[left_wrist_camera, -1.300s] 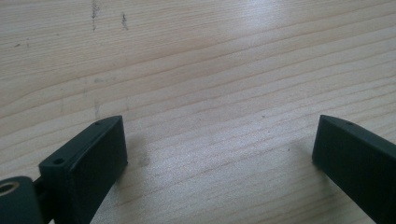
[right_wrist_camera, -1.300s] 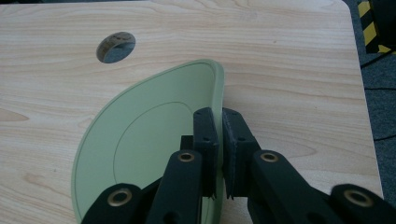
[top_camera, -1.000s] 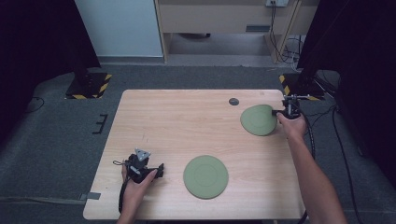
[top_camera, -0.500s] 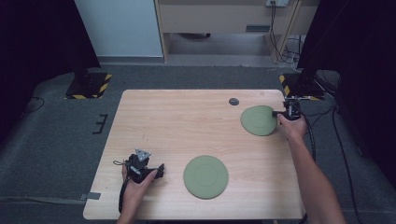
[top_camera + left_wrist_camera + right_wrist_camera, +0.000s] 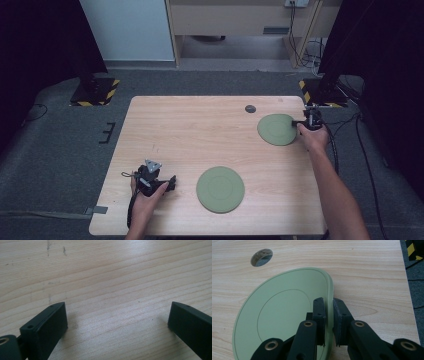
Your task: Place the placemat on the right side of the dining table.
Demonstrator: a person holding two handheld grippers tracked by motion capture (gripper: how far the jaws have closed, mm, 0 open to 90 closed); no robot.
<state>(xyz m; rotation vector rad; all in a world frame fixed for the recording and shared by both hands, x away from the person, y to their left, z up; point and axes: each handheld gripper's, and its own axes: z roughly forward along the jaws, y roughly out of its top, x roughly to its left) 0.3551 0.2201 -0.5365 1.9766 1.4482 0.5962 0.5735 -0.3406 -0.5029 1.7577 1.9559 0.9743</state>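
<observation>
Two green plates lie on the wooden table [image 5: 200, 130]. One green plate [image 5: 220, 188] rests flat near the front middle. The other green plate [image 5: 275, 129] [image 5: 279, 317] sits at the right back, and my right gripper [image 5: 301, 122] [image 5: 329, 315] is shut on its rim, one jaw on each side of the edge. My left gripper [image 5: 170, 183] [image 5: 117, 317] rests on the table at the front left, open, with bare wood between its jaws, a short way left of the front plate.
A small round hole [image 5: 250, 108] [image 5: 261, 257] is cut in the tabletop near the back right. The table's right edge [image 5: 409, 290] runs close beside the gripped plate. Grey carpet and black stands with yellow stripes [image 5: 95, 90] surround the table.
</observation>
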